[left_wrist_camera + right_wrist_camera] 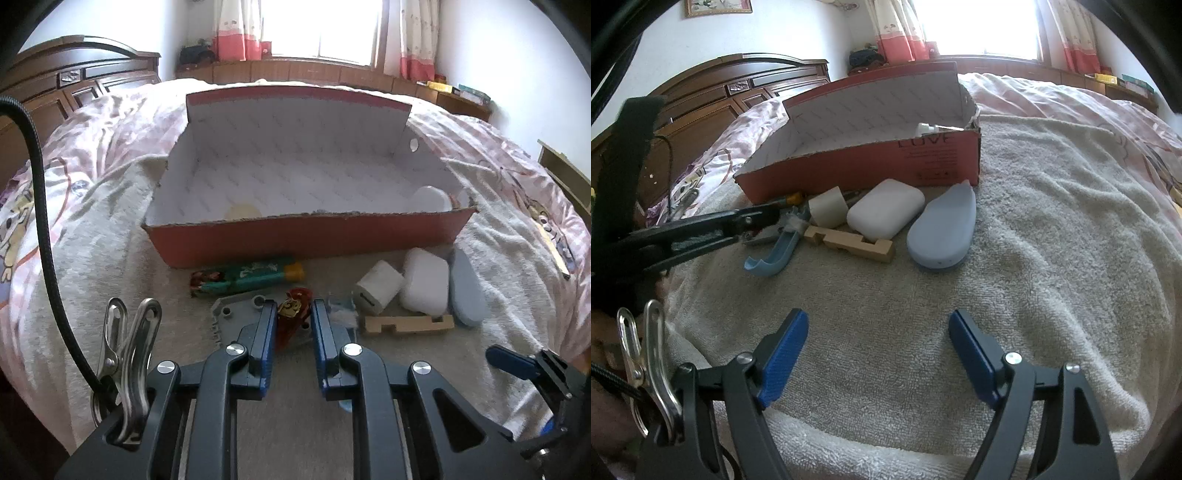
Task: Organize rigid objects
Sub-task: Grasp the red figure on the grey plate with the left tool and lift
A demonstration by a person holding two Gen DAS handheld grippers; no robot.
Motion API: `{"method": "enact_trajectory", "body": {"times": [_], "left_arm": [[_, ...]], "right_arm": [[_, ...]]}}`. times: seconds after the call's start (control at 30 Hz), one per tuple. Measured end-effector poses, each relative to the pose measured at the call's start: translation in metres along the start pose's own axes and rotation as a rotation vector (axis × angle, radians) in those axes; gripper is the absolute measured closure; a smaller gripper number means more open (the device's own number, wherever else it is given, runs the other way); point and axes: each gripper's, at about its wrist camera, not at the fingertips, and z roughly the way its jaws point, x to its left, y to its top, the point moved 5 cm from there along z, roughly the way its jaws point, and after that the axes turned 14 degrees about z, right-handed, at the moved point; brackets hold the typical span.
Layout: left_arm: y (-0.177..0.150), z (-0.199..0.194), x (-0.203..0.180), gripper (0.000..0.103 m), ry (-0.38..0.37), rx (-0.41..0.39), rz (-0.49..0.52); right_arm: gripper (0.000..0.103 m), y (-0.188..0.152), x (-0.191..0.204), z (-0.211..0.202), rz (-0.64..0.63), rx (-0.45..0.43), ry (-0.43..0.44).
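Observation:
My left gripper is shut on a small red and gold trinket low over the beige towel, in front of the red cardboard box. Around it lie a teal tube with a yellow cap, a grey plate with holes, a white charger cube, a white rounded case, a blue-grey oval case and a notched wooden piece. A light blue scoop lies beside the left gripper. My right gripper is open over bare towel, short of the objects.
The box holds a white item at its right end and a pale yellow disc near its front wall. The towel lies on a bed with a pink quilt. A dark wooden headboard stands at the left.

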Motion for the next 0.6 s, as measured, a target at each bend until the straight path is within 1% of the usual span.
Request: {"method": "enact_trajectory", "body": {"times": [0.1,0.23,0.4,0.47,0.53,0.6], "left_arm": [[-0.002,-0.012,0.005,0.084,0.004,-0.013,-0.009],[-0.013,-0.024,0.014,0.084,0.016,-0.008,-0.034],[-0.038,-0.031,0.025,0.084,0.019,0.017,-0.079],[-0.047,-0.031,0.028,0.084,0.019,0.027,-0.093],[-0.054,-0.029,0.03,0.084,0.015,0.037,-0.11],[-0.06,-0.026,0.031,0.084,0.004,0.047,-0.13]], "right_arm": [[0.021,0.002,-0.001,-0.001,0.011,-0.001,0.007],[0.021,0.005,-0.005,-0.003,0.034,-0.01,0.004],[0.021,0.015,-0.011,-0.001,0.032,-0.027,-0.054],[0.021,0.023,-0.011,0.0,0.024,-0.04,-0.07],[0.021,0.034,-0.011,0.002,0.018,-0.06,-0.107],[0.022,0.043,-0.011,0.005,0.029,-0.068,-0.119]]}}
